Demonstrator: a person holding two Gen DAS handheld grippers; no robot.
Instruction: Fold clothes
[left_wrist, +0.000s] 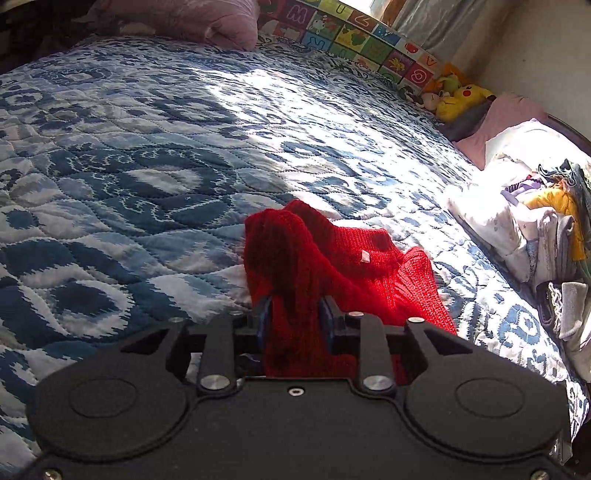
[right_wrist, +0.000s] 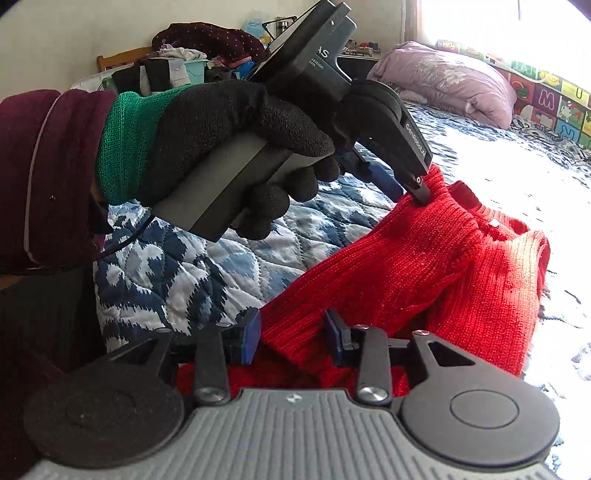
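A red knitted sweater lies bunched on the blue and white quilted bedspread. In the left wrist view my left gripper is shut on a thick fold of it, red knit filling the gap between the blue pads. The right wrist view shows my right gripper shut on another fold of the sweater near its lower edge. A black-gloved hand holds the left gripper, whose tips press into the sweater's upper part. A small white label shows at the neckline.
A pile of mixed clothes lies at the bed's right edge, with plush toys beyond it. A pink pillow and an alphabet mat line the far side. A cluttered chair stands by the wall.
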